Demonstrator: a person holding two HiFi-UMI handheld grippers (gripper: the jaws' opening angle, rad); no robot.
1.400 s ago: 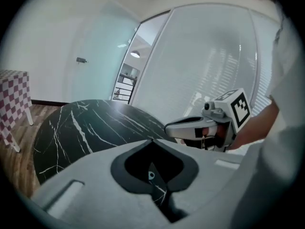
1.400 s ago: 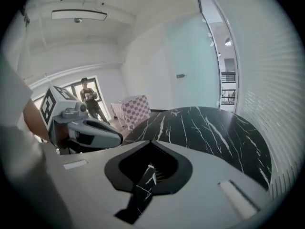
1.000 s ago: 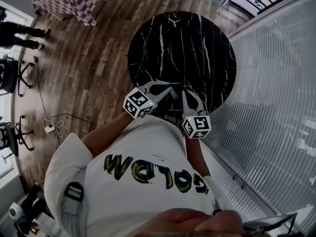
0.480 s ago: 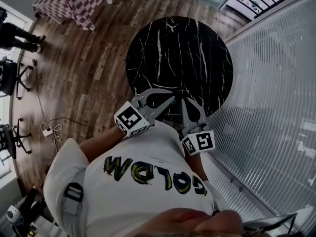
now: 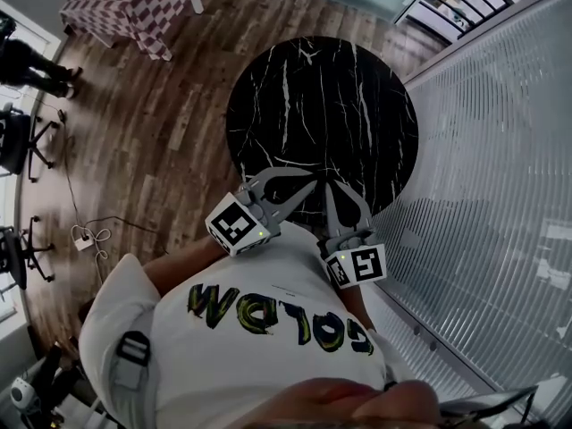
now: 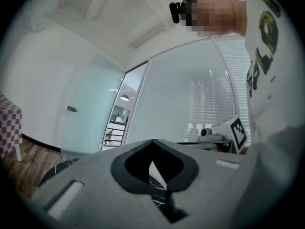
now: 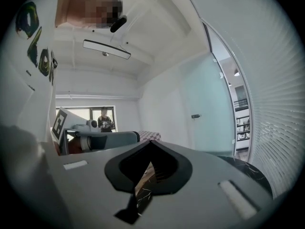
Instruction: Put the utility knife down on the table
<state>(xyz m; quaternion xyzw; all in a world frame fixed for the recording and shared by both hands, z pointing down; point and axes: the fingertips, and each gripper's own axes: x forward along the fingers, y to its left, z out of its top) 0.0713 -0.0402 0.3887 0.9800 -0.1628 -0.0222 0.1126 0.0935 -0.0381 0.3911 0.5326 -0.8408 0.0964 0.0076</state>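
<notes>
Head view: left gripper [image 5: 309, 183] and right gripper [image 5: 329, 189] are both clenched on nothing, tips near each other over the near edge of the round black marble desk [image 5: 322, 88]. I cannot tell where the utility knife is.

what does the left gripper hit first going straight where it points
Probably nothing near: the left gripper points level above the round black marble table, towards the blind-covered glass wall.

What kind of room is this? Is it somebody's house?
Probably an office, not a house: swivel chairs at the side, a long glass partition with blinds, and a round black table on a wood floor.
</notes>
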